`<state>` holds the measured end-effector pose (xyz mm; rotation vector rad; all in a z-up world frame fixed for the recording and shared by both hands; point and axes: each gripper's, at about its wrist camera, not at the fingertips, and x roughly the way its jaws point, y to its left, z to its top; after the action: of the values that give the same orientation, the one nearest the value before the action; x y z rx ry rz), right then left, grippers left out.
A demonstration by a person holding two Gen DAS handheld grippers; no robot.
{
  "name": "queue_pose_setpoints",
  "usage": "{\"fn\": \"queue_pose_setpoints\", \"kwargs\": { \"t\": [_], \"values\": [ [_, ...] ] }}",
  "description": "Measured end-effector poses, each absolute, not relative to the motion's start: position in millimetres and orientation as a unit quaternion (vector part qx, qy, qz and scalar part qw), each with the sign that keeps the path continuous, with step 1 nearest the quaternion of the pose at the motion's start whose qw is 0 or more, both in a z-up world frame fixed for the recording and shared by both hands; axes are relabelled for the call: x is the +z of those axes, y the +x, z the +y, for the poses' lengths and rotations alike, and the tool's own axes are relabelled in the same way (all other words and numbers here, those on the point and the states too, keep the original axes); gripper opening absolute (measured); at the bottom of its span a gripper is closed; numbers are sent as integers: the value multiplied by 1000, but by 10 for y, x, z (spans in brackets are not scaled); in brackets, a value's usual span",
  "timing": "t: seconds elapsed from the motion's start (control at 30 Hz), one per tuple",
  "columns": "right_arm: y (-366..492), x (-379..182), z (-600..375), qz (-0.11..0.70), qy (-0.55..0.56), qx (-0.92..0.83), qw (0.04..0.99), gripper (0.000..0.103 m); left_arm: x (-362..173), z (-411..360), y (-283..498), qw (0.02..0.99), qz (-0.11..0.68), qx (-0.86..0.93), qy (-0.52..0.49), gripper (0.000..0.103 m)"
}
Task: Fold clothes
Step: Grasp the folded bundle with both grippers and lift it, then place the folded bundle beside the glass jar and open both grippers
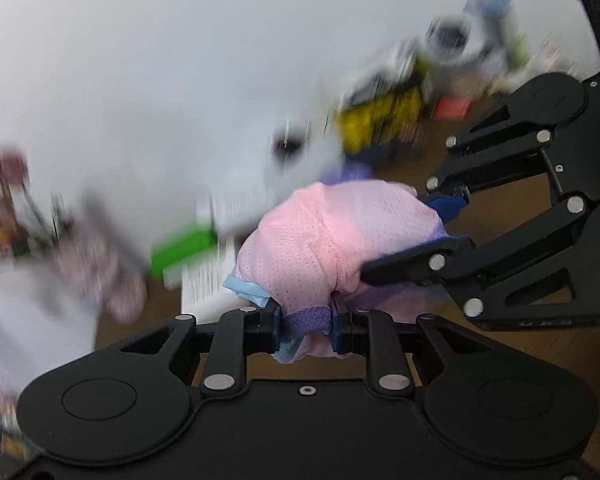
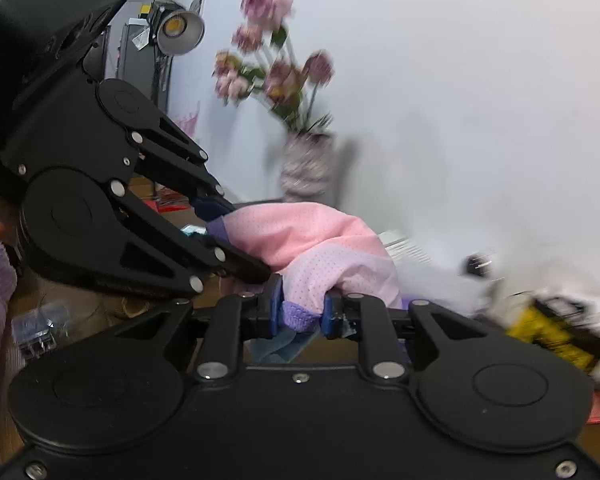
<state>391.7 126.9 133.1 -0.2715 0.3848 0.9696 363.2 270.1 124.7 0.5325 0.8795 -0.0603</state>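
Wall [image 2: 480, 60]: plain white, seen behind everything.
Lamp [image 2: 180, 28]: lit, stood at the left.
Flowers [image 2: 274, 68]: pink, held in a patterned vase [image 2: 306, 168].
Bench [image 1: 480, 236]: brown wood.

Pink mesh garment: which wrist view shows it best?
Left wrist. The pink mesh garment sits sharp and central there, bunched, its purple band between the left gripper fingers. The right wrist view shows the same bundle partly hidden behind the other gripper's black fingers.

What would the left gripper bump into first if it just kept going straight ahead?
Right away, the pink garment: the left gripper already pinches its purple edge, with the bundle bunched just ahead of the fingers. Behind that lies blurred clutter and a white wall, distance unclear.
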Motion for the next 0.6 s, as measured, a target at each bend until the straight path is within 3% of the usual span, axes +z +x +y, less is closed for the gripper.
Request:
{"fn": "queue_pose_setpoints", "kwargs": {
  "t": [0.03, 0.07, 0.1, 0.17, 0.2, 0.27, 0.47, 0.6],
  "values": [
    [4004, 1158, 1419, 210, -134, 467, 848, 27, 1163, 2730, 3653, 861, 436, -21, 260, 42],
    [4085, 984, 1559, 238, -139, 473, 837, 38, 1045, 2731, 3645, 848, 456, -18, 271, 54],
    [4123, 825, 1630, 273, -148, 479, 821, 47, 926, 2730, 3637, 833, 476, -14, 282, 57],
    [4123, 699, 1600, 295, -143, 485, 811, 53, 919, 2727, 3530, 835, 476, -20, 276, 59],
    [4124, 636, 1584, 306, -141, 488, 805, 62, 949, 2707, 3495, 835, 480, -18, 268, 59],
    [4105, 621, 1514, 310, -135, 486, 806, 70, 1046, 2656, 3427, 843, 471, -16, 260, 60],
    [3787, 1139, 884, 240, -146, 432, 857, 81, 1529, 2282, 3209, 892, 398, -15, 215, 71],
    [3617, 1352, 200, 219, -142, 372, 891, 84, 1640, 1836, 3114, 928, 338, -19, 157, 87]
  ]
}}
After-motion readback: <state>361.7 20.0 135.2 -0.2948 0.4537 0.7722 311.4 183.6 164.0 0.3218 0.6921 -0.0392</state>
